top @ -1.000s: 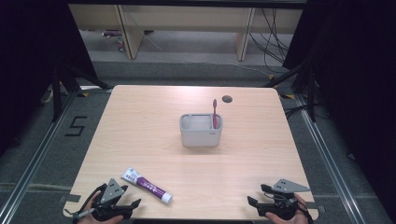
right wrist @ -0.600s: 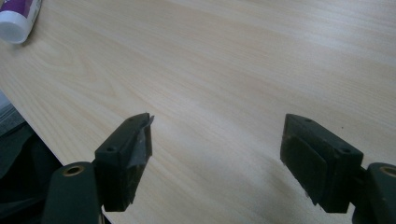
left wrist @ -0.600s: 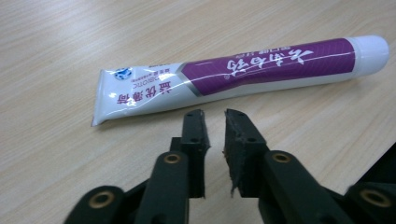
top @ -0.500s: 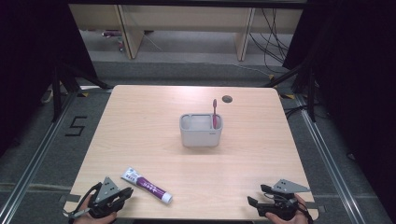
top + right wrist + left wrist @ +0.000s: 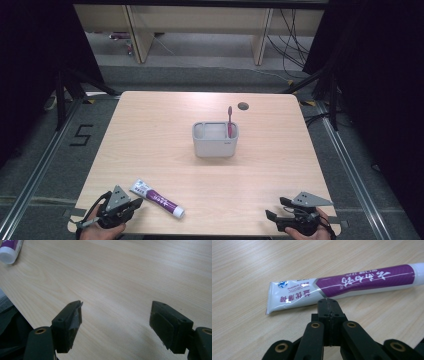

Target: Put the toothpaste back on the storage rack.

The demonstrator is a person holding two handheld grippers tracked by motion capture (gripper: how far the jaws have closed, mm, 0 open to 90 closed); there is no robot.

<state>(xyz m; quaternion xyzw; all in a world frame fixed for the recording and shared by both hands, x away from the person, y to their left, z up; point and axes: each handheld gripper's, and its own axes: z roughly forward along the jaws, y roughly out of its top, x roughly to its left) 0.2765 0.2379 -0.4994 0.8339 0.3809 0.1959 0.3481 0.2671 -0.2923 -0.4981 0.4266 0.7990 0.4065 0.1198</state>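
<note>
A white and purple toothpaste tube [image 5: 157, 199] lies flat near the table's front left edge. My left gripper [image 5: 137, 202] sits just left of the tube's flat end. In the left gripper view the gripper [image 5: 327, 301] is shut. Its jaws have just been closing and are pressed together with nothing between them, a little short of the tube [image 5: 352, 282]. My right gripper [image 5: 275, 207] rests at the front right, pointing left. Its jaws [image 5: 116, 312] stand open over bare wood, and the tube's white cap [image 5: 8, 252] shows far off.
A grey holder [image 5: 215, 142] stands at the middle of the wooden table [image 5: 150, 130] with a pink toothbrush [image 5: 230, 120] upright in its right compartment. A round cable hole [image 5: 243, 106] lies behind it. Dark floor and shelving surround the table.
The left gripper's jaws have gone from wide open to shut, with nothing in them, and the gripper has drawn back slightly from the tube. The right gripper has stayed put.
</note>
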